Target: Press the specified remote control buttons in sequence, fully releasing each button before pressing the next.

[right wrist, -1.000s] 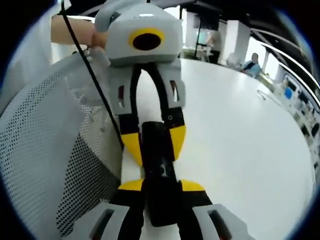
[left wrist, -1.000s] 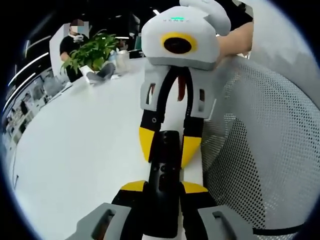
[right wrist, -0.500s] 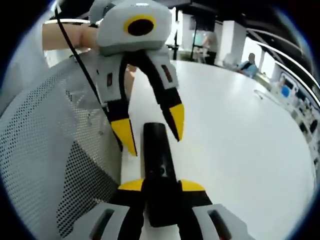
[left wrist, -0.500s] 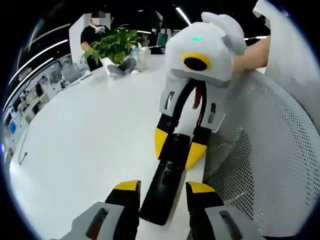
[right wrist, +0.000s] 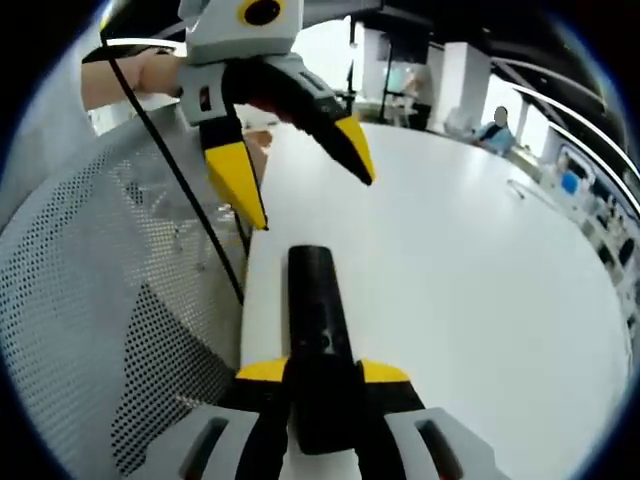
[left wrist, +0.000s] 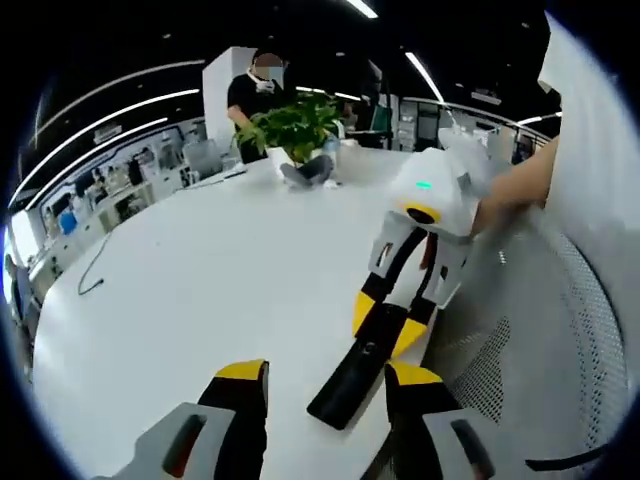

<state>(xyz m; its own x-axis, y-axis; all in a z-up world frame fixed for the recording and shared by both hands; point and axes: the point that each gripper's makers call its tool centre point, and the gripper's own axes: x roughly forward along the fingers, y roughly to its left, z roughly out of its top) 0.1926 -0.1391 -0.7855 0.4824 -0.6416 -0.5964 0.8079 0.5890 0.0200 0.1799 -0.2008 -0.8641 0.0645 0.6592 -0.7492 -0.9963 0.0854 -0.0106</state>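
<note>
Slim black remote [right wrist: 318, 330], lying on white table [left wrist: 180, 290] beside mesh chair back [right wrist: 90, 330]; likely light, rigid, smooth-cased, best held by long edges. Clamped at near end by right gripper [right wrist: 322, 372]. Left gripper [left wrist: 325, 372] spread, jaws clear.

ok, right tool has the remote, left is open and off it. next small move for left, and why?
Probably bring the left tool back down, one fingertip over the target button. The right tool is shut on the remote, holding it along the white table, and the left tool's jaws are spread, clear above the remote's far end, so nothing is pressed. Which button is next can't be read.
</note>
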